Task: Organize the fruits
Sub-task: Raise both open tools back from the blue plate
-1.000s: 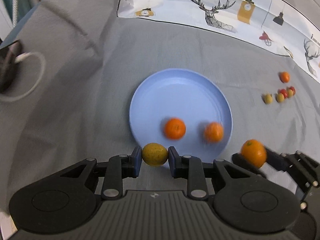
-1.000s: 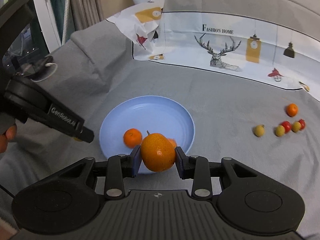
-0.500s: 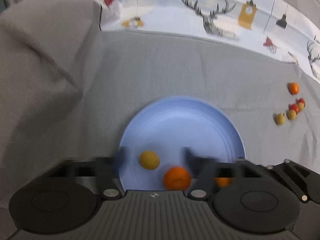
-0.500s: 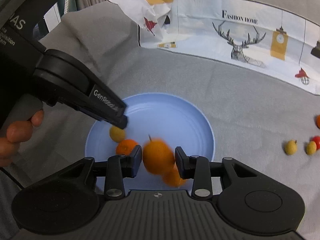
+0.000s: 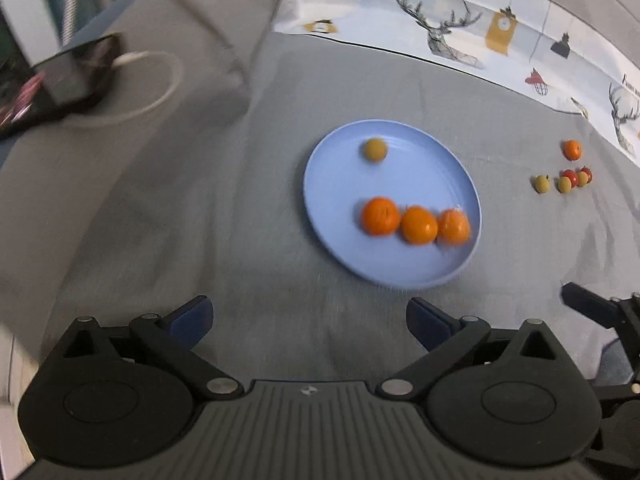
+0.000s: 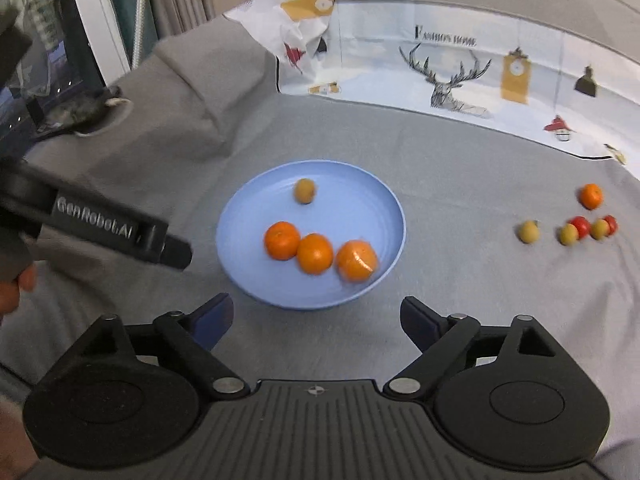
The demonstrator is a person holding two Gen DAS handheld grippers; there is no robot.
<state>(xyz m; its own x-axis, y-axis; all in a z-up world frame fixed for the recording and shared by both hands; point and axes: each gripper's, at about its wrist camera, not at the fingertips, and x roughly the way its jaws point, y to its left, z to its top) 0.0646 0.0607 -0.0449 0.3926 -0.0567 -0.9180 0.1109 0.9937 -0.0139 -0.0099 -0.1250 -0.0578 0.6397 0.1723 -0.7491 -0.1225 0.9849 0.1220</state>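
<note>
A: Start at the left gripper (image 5: 308, 320). What are its jaws doing?

B: They are opening, spread wide across the bottom of the frame, with only grey cloth (image 5: 200, 208) between them. The right gripper (image 6: 316, 320) is opening too, and nothing sits between its fingers either.

A: And the fruit?

B: Just above the right gripper, at the centre of the frame, is the blue plate (image 6: 248, 216). Three oranges (image 6: 315, 253) lie in a row on it, touching one another, the rightmost one blurred. A small yellow-green fruit (image 6: 305, 191) sits alone nearer the plate's upper edge.

A: Anything off the plate?

B: At the right edge, on the cloth, is a cluster of small fruits (image 6: 568, 232), yellow and red, with one small orange (image 6: 591, 196) just above them. A patterned sheet (image 6: 460, 64) lies across the top.
</note>
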